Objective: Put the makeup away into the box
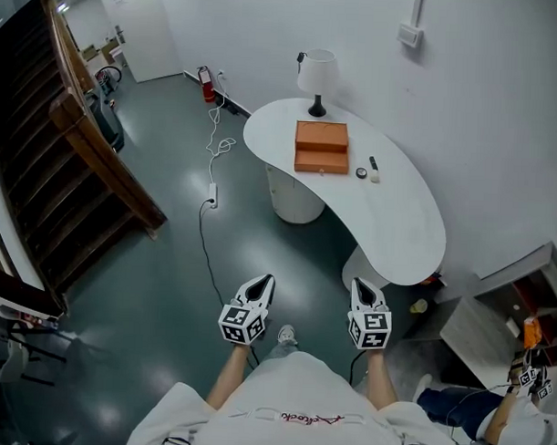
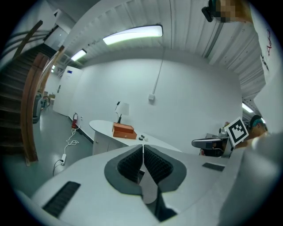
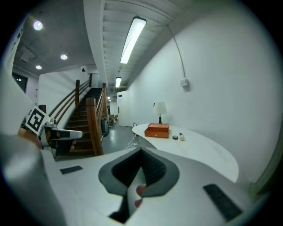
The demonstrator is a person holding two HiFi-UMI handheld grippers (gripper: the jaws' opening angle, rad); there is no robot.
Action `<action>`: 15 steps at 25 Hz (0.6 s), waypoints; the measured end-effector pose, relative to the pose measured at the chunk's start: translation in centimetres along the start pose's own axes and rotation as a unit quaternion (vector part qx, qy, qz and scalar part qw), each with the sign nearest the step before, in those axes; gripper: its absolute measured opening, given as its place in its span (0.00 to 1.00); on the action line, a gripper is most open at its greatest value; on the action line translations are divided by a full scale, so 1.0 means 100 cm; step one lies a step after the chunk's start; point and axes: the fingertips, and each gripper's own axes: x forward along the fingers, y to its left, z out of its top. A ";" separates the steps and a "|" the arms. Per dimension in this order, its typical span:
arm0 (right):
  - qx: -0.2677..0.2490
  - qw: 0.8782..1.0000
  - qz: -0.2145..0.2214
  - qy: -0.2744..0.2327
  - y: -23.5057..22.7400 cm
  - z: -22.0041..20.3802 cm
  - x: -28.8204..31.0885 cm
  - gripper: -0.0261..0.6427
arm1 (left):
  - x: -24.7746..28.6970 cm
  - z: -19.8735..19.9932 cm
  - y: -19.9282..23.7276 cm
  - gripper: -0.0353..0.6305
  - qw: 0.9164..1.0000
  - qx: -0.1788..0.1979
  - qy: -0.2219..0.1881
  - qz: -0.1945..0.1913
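Left gripper [image 1: 264, 284] and right gripper [image 1: 361, 287] both pinched together, empty, likely just carried: box [image 1: 321, 146], makeup [image 1: 368, 171] well ahead on table [image 1: 401, 226].

The person wears a white T-shirt [image 1: 282, 395] with red chest lettering [image 1: 299, 417]. The white plastic left gripper [image 1: 261, 285] and right gripper [image 1: 361, 291] bear black-and-white marker cubes [image 1: 241, 323] and black ribbed pads [image 2: 130, 164].

A: Where's the head view looking from?
B: From the person's head, steeply down past the left claw [image 1: 264, 282] and right claw [image 1: 359, 286] to the white bench [image 1: 397, 221] well ahead.
A: And the claw views?
B: Each looks forward along its own jaws (bench far off); all three share the bench and orange box [image 1: 321, 147]
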 end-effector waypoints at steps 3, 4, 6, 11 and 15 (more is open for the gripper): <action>-0.001 1.000 -0.005 -0.002 -0.001 0.016 0.028 0.07 | 0.021 0.014 0.021 0.08 1.000 0.001 0.001 -0.006; -0.001 1.000 -0.008 -0.002 -0.003 0.020 0.037 0.07 | 0.029 0.019 0.028 0.08 1.000 0.001 0.000 -0.008; -0.001 1.000 -0.013 -0.002 -0.005 0.028 0.054 0.07 | 0.044 0.026 0.040 0.08 1.000 0.001 0.000 -0.013; 0.001 1.000 -0.028 -0.003 -0.012 0.043 0.091 0.07 | 0.080 0.042 0.068 0.08 1.000 0.001 0.003 -0.028; 0.004 0.999 -0.041 -0.005 -0.020 0.052 0.117 0.07 | 0.108 0.055 0.085 0.08 0.999 0.007 0.004 -0.041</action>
